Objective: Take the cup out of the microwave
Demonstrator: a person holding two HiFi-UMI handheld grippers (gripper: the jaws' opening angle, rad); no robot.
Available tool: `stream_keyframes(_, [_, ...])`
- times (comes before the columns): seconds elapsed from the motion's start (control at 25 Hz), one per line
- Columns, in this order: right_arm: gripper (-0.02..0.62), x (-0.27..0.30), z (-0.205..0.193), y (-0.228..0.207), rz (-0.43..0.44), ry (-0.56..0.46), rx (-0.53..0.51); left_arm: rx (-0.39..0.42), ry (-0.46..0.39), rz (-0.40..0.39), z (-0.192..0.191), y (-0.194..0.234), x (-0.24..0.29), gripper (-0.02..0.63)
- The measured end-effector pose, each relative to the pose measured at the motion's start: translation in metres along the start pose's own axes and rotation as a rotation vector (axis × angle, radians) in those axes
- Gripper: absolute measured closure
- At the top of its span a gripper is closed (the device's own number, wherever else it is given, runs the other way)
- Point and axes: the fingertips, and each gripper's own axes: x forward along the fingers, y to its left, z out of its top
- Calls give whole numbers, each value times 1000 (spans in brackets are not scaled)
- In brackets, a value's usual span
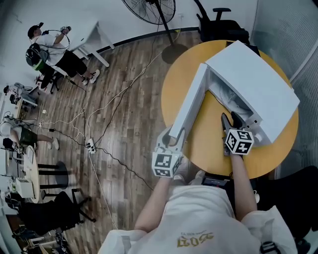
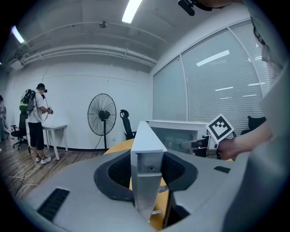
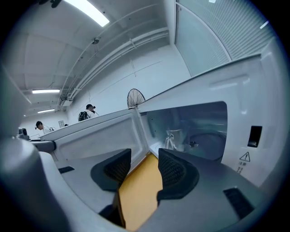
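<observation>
A white microwave (image 1: 253, 84) stands on a round yellow table (image 1: 213, 144) with its door (image 1: 191, 106) swung wide open to the left. My left gripper (image 1: 173, 136) is shut on the door's free edge (image 2: 146, 145), and both pads press its sides. My right gripper (image 3: 144, 165) hangs open in front of the oven opening, with only the tabletop showing between its pads. A clear glass cup (image 3: 173, 138) stands inside the cavity near the left wall, beyond the right fingertips. In the head view the cup cannot be made out.
A standing fan (image 1: 149, 7) and a black office chair (image 1: 218, 22) are behind the table. Cables (image 1: 99, 124) run across the wood floor on the left. A person (image 1: 49, 47) stands by a white desk at the far left. Blinds cover the windows on the right.
</observation>
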Motion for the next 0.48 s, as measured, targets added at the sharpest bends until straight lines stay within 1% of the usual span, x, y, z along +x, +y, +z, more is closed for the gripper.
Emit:
stream_keyframes(0.32, [416, 26, -1, -28, -13, 18, 1, 1, 12, 21, -4, 0, 6, 437])
stream_keyframes(0.48, [417, 38, -2, -33, -13, 30, -1, 5, 17, 31, -3, 2, 7, 437])
